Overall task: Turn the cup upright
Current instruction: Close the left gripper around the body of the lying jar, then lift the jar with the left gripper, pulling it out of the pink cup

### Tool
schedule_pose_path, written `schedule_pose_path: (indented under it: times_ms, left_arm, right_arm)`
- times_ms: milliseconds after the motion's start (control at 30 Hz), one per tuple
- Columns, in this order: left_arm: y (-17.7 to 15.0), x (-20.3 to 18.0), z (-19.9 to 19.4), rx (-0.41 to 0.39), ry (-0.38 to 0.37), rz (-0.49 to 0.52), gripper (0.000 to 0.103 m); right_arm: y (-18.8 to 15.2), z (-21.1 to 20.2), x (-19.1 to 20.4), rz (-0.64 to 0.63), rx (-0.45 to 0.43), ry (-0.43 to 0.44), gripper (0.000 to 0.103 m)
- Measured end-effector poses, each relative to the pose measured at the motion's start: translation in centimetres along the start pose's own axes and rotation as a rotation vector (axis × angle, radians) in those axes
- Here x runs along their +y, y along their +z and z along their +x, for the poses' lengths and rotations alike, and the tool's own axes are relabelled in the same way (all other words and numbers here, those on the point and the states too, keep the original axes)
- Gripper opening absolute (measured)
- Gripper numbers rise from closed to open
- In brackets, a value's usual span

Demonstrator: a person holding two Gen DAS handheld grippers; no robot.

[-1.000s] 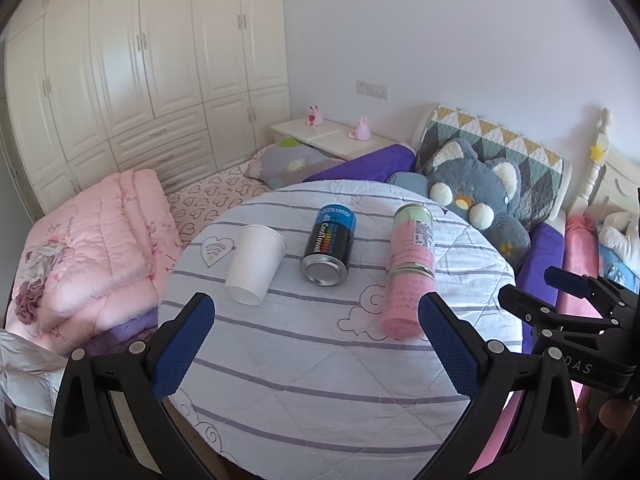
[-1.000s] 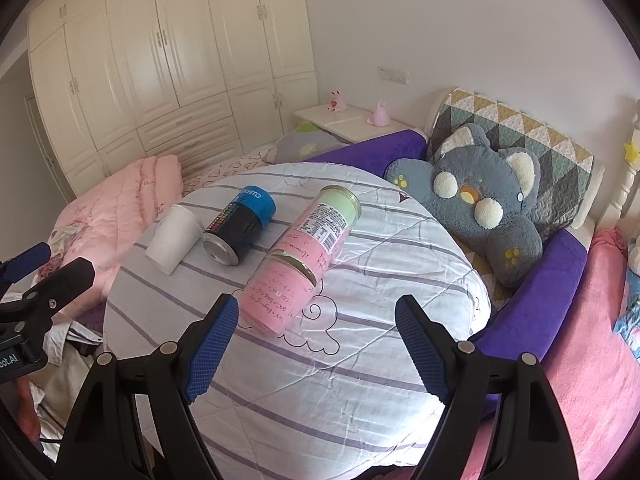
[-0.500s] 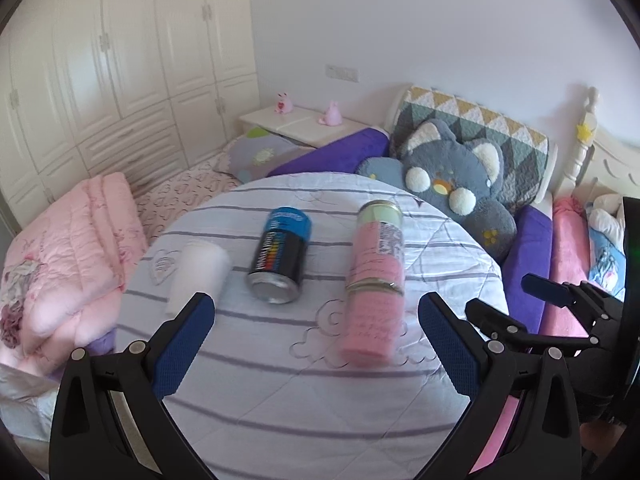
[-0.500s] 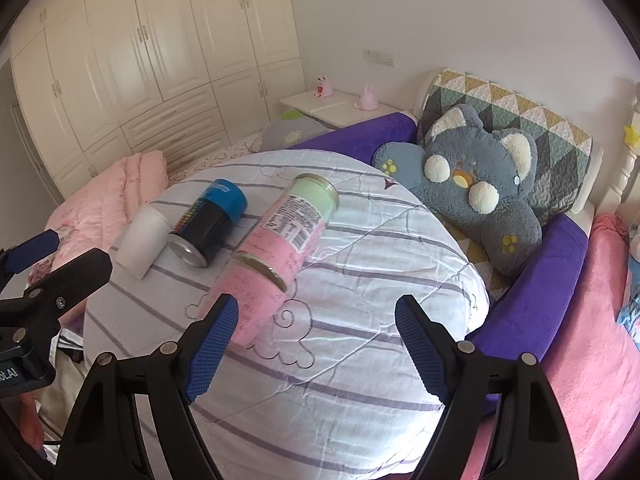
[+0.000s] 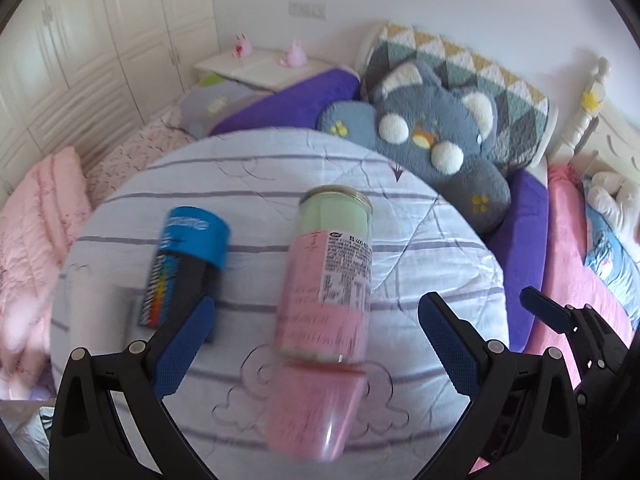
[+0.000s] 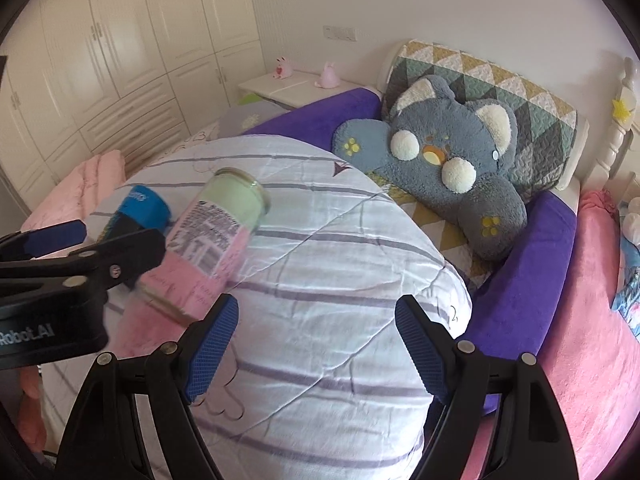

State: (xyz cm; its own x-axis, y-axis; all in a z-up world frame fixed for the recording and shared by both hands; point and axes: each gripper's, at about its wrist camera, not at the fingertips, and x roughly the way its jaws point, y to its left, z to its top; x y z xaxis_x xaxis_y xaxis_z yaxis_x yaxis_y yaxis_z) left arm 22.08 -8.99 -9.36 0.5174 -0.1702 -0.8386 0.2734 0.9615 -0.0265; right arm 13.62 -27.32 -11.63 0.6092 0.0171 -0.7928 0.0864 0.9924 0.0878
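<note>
Left wrist view first: we are looking past a blurred white cup point(image 5: 98, 312) lying at the far left of the quilted round table point(image 5: 420, 248), then a blue-capped dark can point(image 5: 182, 264), then the pink and green bottle point(image 5: 328, 288), all on their sides. We are holding the left gripper point(image 5: 314, 344) wide, gripping nothing. Further right, the right gripper point(image 6: 316, 344) is also gaping wide over bare quilt. We are judging the cup light, thin and easily crushed, so we are favouring a gentle pinch across its wall near the rim.
</note>
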Motion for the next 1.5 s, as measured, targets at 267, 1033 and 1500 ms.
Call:
schedule_pose_path:
  times_ms: [267, 1033, 1500]
  left_arm:
    - [1.0, 0.4, 5.6, 0.13, -0.048, -0.014, 0.103]
    - [1.2, 1.2, 8.1, 0.17, -0.092, -0.044, 0.072]
    - [2.7, 2.9, -0.3, -0.012, -0.094, -0.104, 0.072]
  right_arm:
    - [0.6, 4.0, -0.5, 0.022, 0.04, -0.05, 0.082]
    - [1.1, 8.0, 0.6, -0.03, 0.029, 0.006, 0.082]
    - [2.9, 3.7, 2.0, -0.041, -0.065, 0.022, 0.082]
